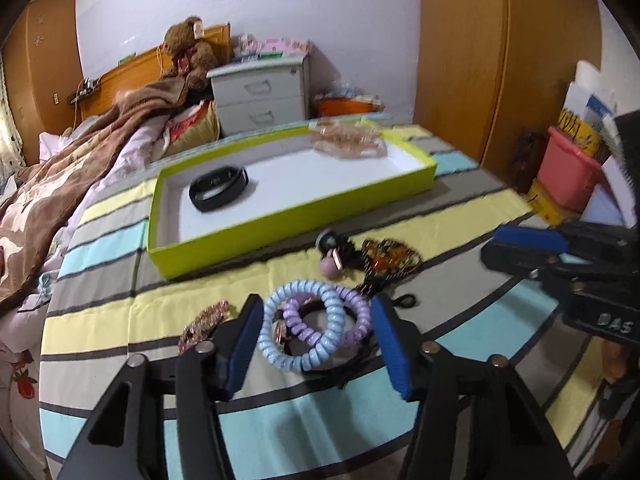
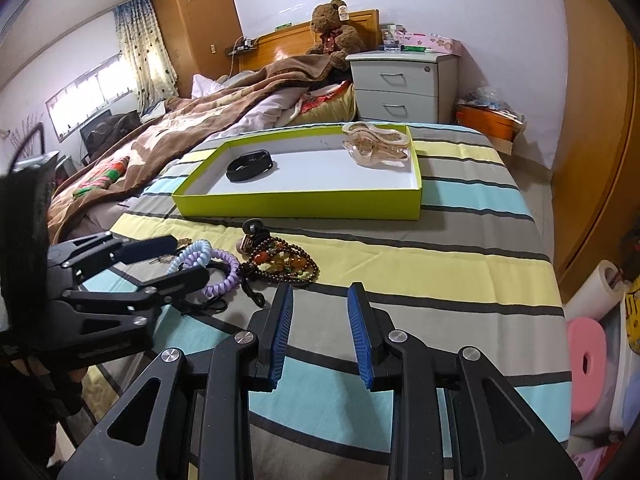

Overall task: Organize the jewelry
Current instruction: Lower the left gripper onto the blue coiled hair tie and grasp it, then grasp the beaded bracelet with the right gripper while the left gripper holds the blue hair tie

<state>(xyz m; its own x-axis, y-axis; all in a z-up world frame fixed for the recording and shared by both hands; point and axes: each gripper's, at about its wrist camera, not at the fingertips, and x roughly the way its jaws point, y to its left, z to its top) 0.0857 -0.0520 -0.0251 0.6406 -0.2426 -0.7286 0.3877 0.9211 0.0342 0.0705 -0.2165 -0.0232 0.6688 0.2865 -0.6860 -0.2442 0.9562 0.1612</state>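
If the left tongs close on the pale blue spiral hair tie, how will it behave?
The blue spiral hair tie looks like springy coiled plastic, so it would probably squash and stretch rather than stay rigid. It overlaps the purple spiral tie, so that may drag along. It seems light; its glossy coils might slip off the left tongs.

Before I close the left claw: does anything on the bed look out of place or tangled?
Yes. The blue coil band and purple coil band overlap, with a black cord under them, so a grab may lift several. The beaded bracelet lies heaped beside them. The green tray looks tidy.
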